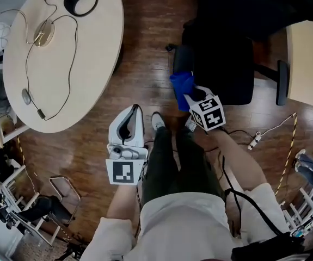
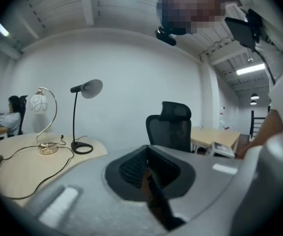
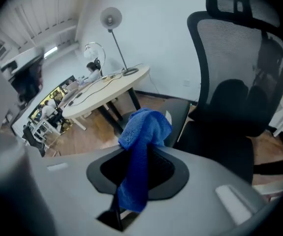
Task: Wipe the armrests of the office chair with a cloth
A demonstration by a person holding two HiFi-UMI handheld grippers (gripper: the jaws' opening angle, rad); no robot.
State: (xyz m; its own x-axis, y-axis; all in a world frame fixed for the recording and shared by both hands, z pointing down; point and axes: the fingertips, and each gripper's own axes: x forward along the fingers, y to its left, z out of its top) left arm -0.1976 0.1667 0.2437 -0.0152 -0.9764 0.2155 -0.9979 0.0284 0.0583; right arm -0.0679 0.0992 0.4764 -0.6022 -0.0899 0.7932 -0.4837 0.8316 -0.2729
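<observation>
The black office chair (image 1: 221, 53) stands on the wood floor in front of me. Its near armrest (image 1: 181, 58) lies just beyond my right gripper (image 1: 191, 97), which is shut on a blue cloth (image 1: 182, 85). In the right gripper view the blue cloth (image 3: 140, 151) hangs over the jaws, close to the grey armrest pad (image 3: 180, 113). The chair's other armrest (image 1: 282, 82) is at the far right. My left gripper (image 1: 134, 110) hangs to the left over the floor, shut and holding nothing. It points at the room, where the chair (image 2: 173, 127) shows in the distance.
A round beige table (image 1: 93, 58) with a black desk lamp (image 1: 80, 3), a second lamp and cables is at the left. Another desk (image 1: 308, 58) is at the right. A white cable (image 1: 268, 130) lies on the floor. My shoes (image 1: 157, 120) stand before the chair.
</observation>
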